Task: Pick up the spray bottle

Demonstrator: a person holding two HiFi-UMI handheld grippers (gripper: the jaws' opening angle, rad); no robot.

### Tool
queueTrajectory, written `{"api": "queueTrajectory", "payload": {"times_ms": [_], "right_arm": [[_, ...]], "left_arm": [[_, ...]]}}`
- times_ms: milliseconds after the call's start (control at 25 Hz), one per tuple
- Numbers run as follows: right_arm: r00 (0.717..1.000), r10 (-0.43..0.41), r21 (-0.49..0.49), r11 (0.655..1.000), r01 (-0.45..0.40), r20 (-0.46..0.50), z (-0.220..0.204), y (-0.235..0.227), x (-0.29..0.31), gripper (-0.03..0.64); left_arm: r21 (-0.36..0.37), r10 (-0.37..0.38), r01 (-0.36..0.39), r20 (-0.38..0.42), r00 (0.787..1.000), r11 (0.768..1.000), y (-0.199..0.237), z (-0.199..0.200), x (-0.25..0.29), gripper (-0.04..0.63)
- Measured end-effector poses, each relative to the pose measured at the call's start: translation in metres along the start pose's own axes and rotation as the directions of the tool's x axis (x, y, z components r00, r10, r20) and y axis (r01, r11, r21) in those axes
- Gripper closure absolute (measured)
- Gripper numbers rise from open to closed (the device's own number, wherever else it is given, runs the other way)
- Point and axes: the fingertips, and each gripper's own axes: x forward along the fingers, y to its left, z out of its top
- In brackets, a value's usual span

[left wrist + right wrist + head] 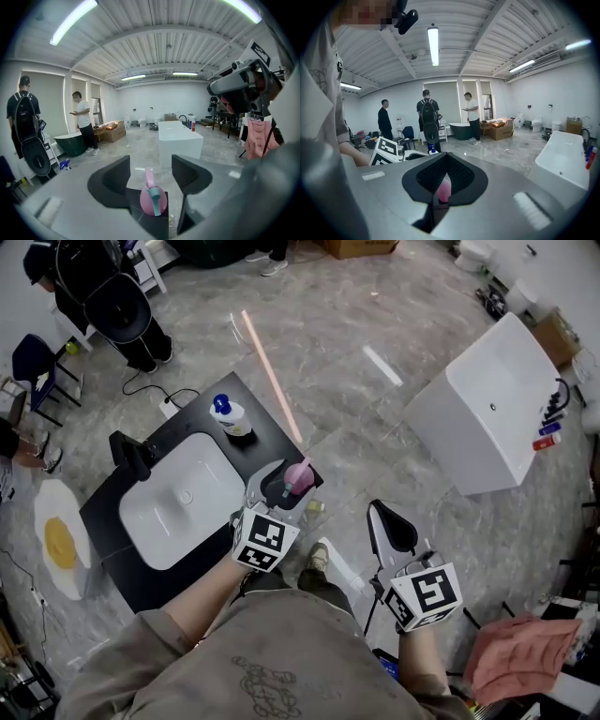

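A pink spray bottle (299, 477) with a teal trigger stands on the near right corner of a black vanity counter (263, 431). My left gripper (278, 487) is open just short of it. In the left gripper view the spray bottle (153, 200) sits low between the two black fingers (115, 182), apart from both. My right gripper (388, 521) hangs over the floor to the right of the counter, shut and holding nothing. A sliver of the pink bottle (444, 190) shows through the right gripper (446, 164) jaws' narrow slit, well beyond them.
A white sink (182, 500) with a black faucet (131, 455) fills the counter's middle, and a blue-capped bottle (230, 415) stands at its far corner. A white bathtub (495, 401) sits to the right. A pink cloth (521, 652) lies near right. People stand at the back left.
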Motion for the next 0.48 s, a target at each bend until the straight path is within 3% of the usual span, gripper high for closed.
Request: {"api": "queueTrajectory", "payload": {"times_ms": [480], "right_arm": [[0.995, -0.03, 0.025, 0.999, 0.032, -0.09, -0.029, 0.003, 0.007, 0.586]], "left_arm": [[-0.023, -0.017, 0.016, -0.052, 0.998, 1.0, 0.0, -0.047, 0.048, 0.327]]}}
